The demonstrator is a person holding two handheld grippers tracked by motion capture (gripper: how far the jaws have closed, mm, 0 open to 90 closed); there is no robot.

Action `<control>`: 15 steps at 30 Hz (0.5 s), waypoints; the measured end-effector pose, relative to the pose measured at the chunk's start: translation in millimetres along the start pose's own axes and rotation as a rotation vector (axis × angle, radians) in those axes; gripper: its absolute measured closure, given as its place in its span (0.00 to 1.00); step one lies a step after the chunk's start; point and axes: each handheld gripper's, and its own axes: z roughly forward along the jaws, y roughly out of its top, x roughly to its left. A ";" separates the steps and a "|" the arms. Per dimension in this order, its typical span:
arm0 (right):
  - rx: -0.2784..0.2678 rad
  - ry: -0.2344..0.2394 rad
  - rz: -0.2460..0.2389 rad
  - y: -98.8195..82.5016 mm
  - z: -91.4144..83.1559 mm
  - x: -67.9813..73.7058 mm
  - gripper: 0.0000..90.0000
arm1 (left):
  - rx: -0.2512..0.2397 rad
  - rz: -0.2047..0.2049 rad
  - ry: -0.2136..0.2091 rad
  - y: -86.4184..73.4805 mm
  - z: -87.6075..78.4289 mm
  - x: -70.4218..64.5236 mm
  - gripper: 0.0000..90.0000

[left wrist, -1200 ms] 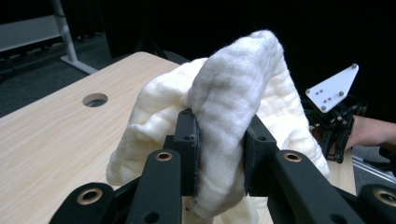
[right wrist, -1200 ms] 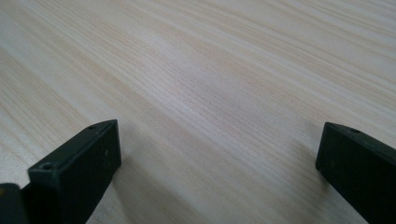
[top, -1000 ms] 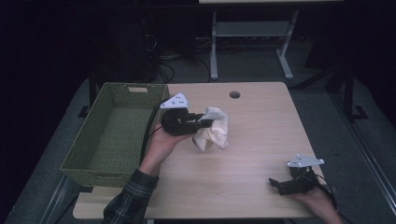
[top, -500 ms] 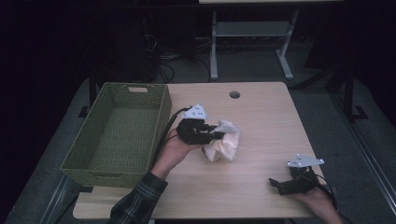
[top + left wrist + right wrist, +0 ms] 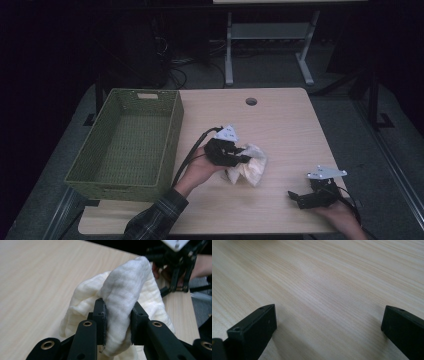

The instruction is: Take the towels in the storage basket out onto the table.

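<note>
Light wood table (image 5: 280, 125), dim room. My left gripper (image 5: 235, 159) pinches a fold of the white cloth (image 5: 250, 170), table centre. Green basket (image 5: 125, 145) sits at 9 o'clock of it. My right gripper (image 5: 305, 198), 4 o'clock, jaws wide apart, holding nothing.

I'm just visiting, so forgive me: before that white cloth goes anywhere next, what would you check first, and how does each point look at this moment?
1. Left claw pinches the white cloth between both pads: ok.
2. Cloth fully lifted off the table: not ok, part seems to rest on it.
3. Green basket beside the cloth has room: ok.
4. Right claw open, nothing between its jaws: ok.
5. Right claw apart from the cloth: ok.
</note>
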 end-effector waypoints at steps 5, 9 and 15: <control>-0.001 0.003 -0.002 0.0 0.0 0.2 0.00 | 0.057 0.015 -0.033 -9.1 21.7 -6.8 0.78; -0.001 0.005 -0.008 -0.3 -0.2 -0.1 0.00 | 0.096 0.018 -0.057 -16.5 37.6 -9.8 0.77; 0.001 0.005 -0.004 -0.3 -0.3 0.3 0.00 | 0.166 0.012 -0.091 -27.5 56.8 -14.0 0.62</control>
